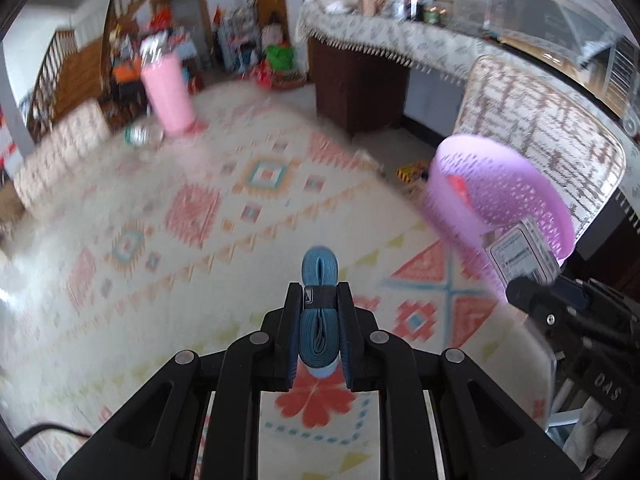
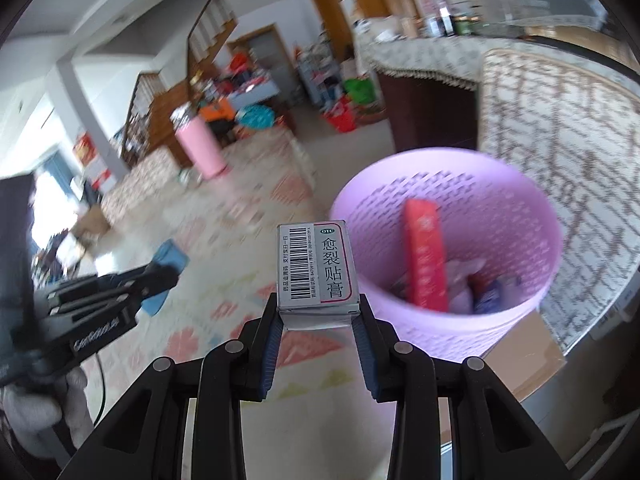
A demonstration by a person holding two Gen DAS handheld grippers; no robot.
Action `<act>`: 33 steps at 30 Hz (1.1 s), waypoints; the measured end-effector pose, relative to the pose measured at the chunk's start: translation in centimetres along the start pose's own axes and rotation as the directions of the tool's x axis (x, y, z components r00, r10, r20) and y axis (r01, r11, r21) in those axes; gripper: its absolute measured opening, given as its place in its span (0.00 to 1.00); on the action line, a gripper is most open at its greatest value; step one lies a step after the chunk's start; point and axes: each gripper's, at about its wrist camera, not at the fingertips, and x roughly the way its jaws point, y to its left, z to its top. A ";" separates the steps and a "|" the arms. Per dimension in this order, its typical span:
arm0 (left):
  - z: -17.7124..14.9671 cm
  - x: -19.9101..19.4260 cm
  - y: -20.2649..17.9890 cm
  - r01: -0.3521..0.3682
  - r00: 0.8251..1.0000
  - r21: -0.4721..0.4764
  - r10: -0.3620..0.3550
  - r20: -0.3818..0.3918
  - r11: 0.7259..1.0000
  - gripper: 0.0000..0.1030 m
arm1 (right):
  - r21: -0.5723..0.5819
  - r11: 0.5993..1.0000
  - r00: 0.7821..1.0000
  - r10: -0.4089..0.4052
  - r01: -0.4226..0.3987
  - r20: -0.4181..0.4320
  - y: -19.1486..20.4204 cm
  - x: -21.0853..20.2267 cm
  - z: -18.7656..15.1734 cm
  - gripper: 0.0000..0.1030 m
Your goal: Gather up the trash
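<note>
Beside the bin (image 2: 448, 252), the right gripper (image 2: 318, 316) has its jaws clamped on a box (image 2: 314, 268); the left gripper (image 1: 319, 320), farther off, grips a blue roll (image 1: 319, 280).

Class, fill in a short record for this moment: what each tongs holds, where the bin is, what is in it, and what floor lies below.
left tongs: shut on blue bundle
right tongs: shut on grey box
bin: lilac, perforated, right of grey box, not under it
bin contents: red box, blurred wrappers
floor: patterned rug
</note>
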 end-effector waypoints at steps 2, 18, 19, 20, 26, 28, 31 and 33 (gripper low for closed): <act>-0.8 0.7 1.6 0.012 0.999 -0.044 -0.014 -0.034 0.999 0.16 | -0.009 1.000 1.000 0.015 -0.016 -0.027 0.6 0.8 -0.4 0.37; -4.8 0.6 9.3 0.065 0.998 -0.232 -0.068 -0.002 0.970 0.51 | -0.047 0.998 0.994 0.034 -0.039 -0.107 2.9 3.6 -1.3 0.55; -4.9 0.6 9.4 0.073 0.997 -0.236 -0.075 0.001 0.969 0.53 | -0.053 0.998 0.994 0.027 -0.033 -0.108 3.1 3.7 -1.4 0.55; -5.1 0.5 9.6 0.082 0.997 -0.237 -0.083 0.006 0.968 0.55 | -0.059 0.998 0.994 0.019 -0.025 -0.108 3.2 3.7 -1.4 0.55; -5.6 0.5 9.6 0.102 0.995 -0.203 -0.099 0.024 0.974 0.60 | -0.088 0.996 0.994 -0.021 0.011 -0.109 4.0 3.9 -1.4 0.55; -5.7 0.5 9.5 0.114 0.993 -0.186 -0.110 0.032 0.976 0.63 | -0.106 0.994 0.993 -0.048 0.036 -0.109 4.3 4.0 -1.4 0.55; -5.7 0.6 9.5 0.153 0.988 -0.162 -0.148 0.039 0.975 0.71 | -0.125 0.989 0.990 -0.087 0.073 -0.107 4.9 4.1 -1.4 0.55; -5.6 0.6 9.5 0.173 0.985 -0.158 -0.169 0.039 0.972 0.75 | -0.143 0.984 0.987 -0.117 0.102 -0.106 5.3 4.3 -1.5 0.55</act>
